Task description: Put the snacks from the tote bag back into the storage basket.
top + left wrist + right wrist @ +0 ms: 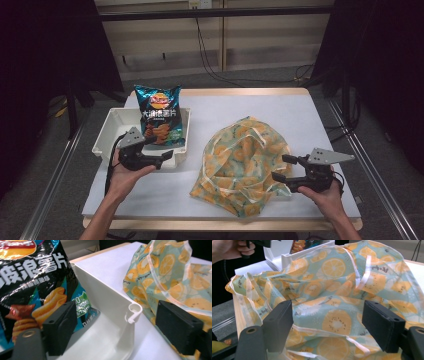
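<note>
A blue bag of crisps (159,117) stands upright in a white plastic tray (107,132) at the table's left. My left gripper (162,150) is at the tray's near right corner, open. In the left gripper view its jaws (116,307) straddle the tray's wall (107,297): one jaw is inside beside the crisp bag (30,277), the other outside by the cloth bag (170,272). That crumpled cloth bag (245,160), printed with orange slices, lies at centre right. My right gripper (282,168) points at its right side, open, with the cloth (332,285) just beyond the pads (279,325).
The white table top (260,107) has bare room behind the cloth bag and along the front edge. The table's right edge (345,165) is close to my right hand. Dark curtains hang at both sides, and cables run on the floor behind.
</note>
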`<state>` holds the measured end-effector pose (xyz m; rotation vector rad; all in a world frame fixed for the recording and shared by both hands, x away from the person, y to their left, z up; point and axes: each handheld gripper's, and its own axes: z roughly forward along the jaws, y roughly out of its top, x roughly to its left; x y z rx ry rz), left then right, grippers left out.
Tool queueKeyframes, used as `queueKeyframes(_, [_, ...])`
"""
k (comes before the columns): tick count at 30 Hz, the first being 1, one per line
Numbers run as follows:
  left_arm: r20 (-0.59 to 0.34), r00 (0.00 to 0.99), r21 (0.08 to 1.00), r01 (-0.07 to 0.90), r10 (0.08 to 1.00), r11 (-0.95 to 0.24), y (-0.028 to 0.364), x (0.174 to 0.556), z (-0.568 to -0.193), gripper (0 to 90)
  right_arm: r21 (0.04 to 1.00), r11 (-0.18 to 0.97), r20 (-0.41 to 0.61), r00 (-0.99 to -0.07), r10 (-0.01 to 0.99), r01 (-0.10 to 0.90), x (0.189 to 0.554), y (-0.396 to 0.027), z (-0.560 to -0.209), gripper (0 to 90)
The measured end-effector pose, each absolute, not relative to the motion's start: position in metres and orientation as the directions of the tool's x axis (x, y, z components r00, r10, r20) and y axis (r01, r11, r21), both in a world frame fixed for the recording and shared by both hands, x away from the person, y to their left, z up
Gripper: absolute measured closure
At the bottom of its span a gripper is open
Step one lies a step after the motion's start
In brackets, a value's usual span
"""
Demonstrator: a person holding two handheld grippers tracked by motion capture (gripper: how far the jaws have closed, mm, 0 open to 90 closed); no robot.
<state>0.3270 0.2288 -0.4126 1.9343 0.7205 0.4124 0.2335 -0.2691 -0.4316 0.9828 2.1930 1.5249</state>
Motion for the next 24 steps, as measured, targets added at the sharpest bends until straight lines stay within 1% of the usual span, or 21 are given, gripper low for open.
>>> queueKeyframes(3, [-0.038, 0.757, 0.897, 0.313, 0.652, -0.311, 0.233, 0.316, -0.415, 15.2, 0.907, 0.208, 0.132, -0.718, 0.684, 0.365, 0.230, -0.272, -0.432, 24.5])
queueKeyframes(9, [-0.032, 0.741, 0.900, 0.313, 0.671, -0.302, 0.237, 0.296, -0.422, 13.4, 0.909, 0.194, 0.133, -0.699, 0.702, 0.368, 0.223, -0.278, -0.432, 23.9])
queueKeyframes(11, [-0.046, 0.733, 0.903, 0.322, 0.679, -0.286, 0.237, 0.288, -0.426, 13.3, 0.912, 0.188, 0.133, -0.695, 0.706, 0.365, 0.221, -0.281, -0.433, 23.8])
queueKeyframes(16, [-0.045, 0.721, 0.914, 0.310, 0.692, -0.263, 0.242, 0.270, -0.430, 12.5, 0.916, 0.163, 0.143, -0.678, 0.721, 0.366, 0.216, -0.288, -0.435, 23.5])
queueKeyframes(20, [-0.056, 0.694, 0.920, 0.315, 0.718, -0.233, 0.250, 0.262, -0.441, 10.8, 0.917, 0.153, 0.145, -0.667, 0.731, 0.367, 0.214, -0.292, -0.436, 23.4])
queueKeyframes(22, [-0.041, 0.685, 0.915, 0.319, 0.728, -0.248, 0.251, 0.259, -0.449, 10.8, 0.916, 0.153, 0.146, -0.663, 0.734, 0.371, 0.214, -0.293, -0.437, 23.2])
queueKeyframes(24, [-0.054, 0.681, 0.906, 0.340, 0.730, -0.251, 0.252, 0.260, -0.454, 10.8, 0.915, 0.150, 0.146, -0.656, 0.740, 0.373, 0.213, -0.295, -0.439, 22.9])
